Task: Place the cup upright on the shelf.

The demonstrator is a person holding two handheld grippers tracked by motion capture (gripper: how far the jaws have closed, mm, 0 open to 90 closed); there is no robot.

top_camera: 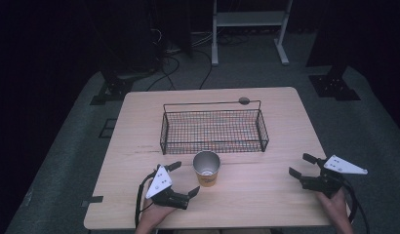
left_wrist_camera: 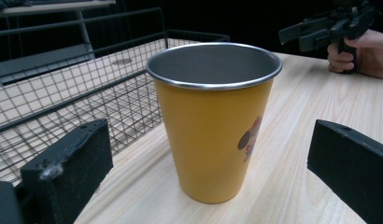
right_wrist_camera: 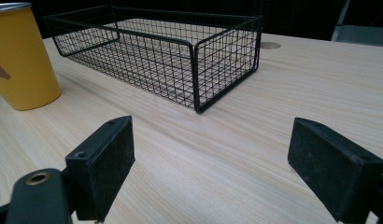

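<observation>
Yellow cup [top_camera: 207, 168] stands upright on the bench [top_camera: 266, 195], just in front of the wire basket and between the two claws.

At the left, the left claw [top_camera: 184, 179] is held low over the bench by a hand [top_camera: 151, 222], its jaws spread wide and pointing toward the cup; in the left gripper view the cup [left_wrist_camera: 213, 119] stands between the two black jaws without touching either, showing a bare metal rim and inside and a small printed figure on its side. Behind the cup, the black wire basket [top_camera: 213, 130] sits mid-bench, its long side facing the person. Well apart at the right, the right claw [top_camera: 302, 165] hovers near the bench edge in the other hand [top_camera: 337, 207], jaws likewise spread wide, gripping nothing; its view faces the basket's near corner [right_wrist_camera: 197, 74].
</observation>
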